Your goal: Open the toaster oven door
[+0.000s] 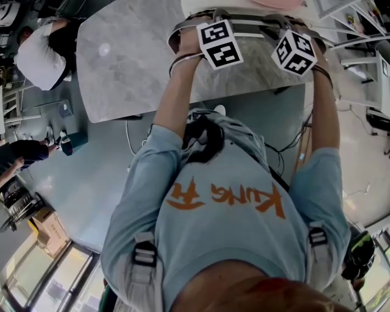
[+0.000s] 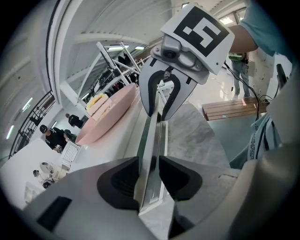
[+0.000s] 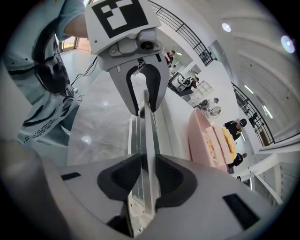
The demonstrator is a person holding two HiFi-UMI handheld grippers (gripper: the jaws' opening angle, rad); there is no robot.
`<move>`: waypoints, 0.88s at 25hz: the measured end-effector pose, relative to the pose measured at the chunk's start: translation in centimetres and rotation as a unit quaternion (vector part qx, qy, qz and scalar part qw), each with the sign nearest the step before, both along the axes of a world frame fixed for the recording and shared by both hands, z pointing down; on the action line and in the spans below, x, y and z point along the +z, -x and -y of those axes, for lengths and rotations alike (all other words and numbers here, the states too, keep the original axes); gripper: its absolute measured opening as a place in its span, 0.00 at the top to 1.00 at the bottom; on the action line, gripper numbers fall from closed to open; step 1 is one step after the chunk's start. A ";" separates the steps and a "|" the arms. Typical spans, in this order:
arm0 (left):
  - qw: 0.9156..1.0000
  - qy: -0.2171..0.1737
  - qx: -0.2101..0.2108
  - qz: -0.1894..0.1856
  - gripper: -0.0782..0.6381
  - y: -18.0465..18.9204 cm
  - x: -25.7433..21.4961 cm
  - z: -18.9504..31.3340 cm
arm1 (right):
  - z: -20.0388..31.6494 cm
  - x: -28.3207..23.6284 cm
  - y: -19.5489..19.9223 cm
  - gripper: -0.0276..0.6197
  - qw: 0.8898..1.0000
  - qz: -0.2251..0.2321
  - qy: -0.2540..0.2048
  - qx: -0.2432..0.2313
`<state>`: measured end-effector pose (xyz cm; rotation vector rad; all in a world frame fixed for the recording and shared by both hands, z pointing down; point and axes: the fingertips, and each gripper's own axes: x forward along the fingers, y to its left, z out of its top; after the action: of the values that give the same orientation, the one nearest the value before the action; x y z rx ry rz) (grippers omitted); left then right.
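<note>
gripping: the left gripper (image 2: 151, 178) and the right gripper (image 3: 146, 176) are each clenched on the door handle (image 2: 154, 136), with the pads pressing both sides of the bar.
door handle: a long pale bar along the front of the toaster oven (image 1: 201, 7), at the far edge of the marble table (image 1: 134, 61).
left gripper: on one end of the door handle, tilted downward, with its marker cube (image 1: 219, 44) on top.
right gripper: on the other end of the door handle, facing the left one along the bar, with its own marker cube (image 1: 294, 52) on top.
door: it runs along the door handle; i cannot tell whether it is shut or ajar.
pink tray (image 2: 110, 112): behind the door handle, on the white top of the toaster oven, holding pale slices of food (image 3: 220, 140).
arms: both reach forward over the table edge to the door handle, bare below the sleeves of a light blue shirt (image 1: 225, 213).
marble table: grey and glossy, on the near side of the door handle.
</note>
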<state>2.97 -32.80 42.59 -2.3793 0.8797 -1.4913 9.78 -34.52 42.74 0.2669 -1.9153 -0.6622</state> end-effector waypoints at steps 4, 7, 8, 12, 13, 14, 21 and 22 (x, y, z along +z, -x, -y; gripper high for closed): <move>1.000 -0.006 -0.003 -0.001 0.71 -0.2 0.2 0.0 | -0.1 0.2 -0.1 0.81 1.000 0.002 -0.007 0.004; 1.000 -0.008 -0.006 -0.002 0.73 -0.4 0.2 -0.3 | -0.5 0.3 -0.3 0.81 1.000 -0.001 -0.013 0.003; 1.000 -0.009 -0.006 0.000 0.73 -0.5 0.2 -0.4 | -0.7 0.3 -0.4 0.81 1.000 -0.003 -0.015 0.003; 1.000 -0.011 -0.005 0.006 0.73 -0.7 0.4 -1.1 | -1.3 0.4 -0.7 0.82 1.000 -0.007 -0.023 0.000; 1.000 -0.012 -0.004 0.007 0.74 -0.8 0.4 -1.3 | -1.5 0.5 -0.7 0.82 1.000 -0.009 -0.025 0.000; 1.000 -0.013 -0.003 0.008 0.74 -0.8 0.4 -1.5 | -1.7 0.5 -0.7 0.82 1.000 -0.010 -0.027 -0.001; 0.999 -0.009 0.013 0.034 0.76 -1.3 1.1 -3.9 | -4.1 1.1 -1.1 0.83 1.000 -0.005 -0.031 -0.001; 0.999 -0.007 0.015 0.035 0.76 -1.4 1.3 -4.4 | -4.5 1.2 -1.2 0.83 1.000 -0.005 -0.030 -0.001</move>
<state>4.39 -28.42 43.90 -2.3059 0.8315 -1.5407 10.96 -29.99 43.98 0.2998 -1.8886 -0.7217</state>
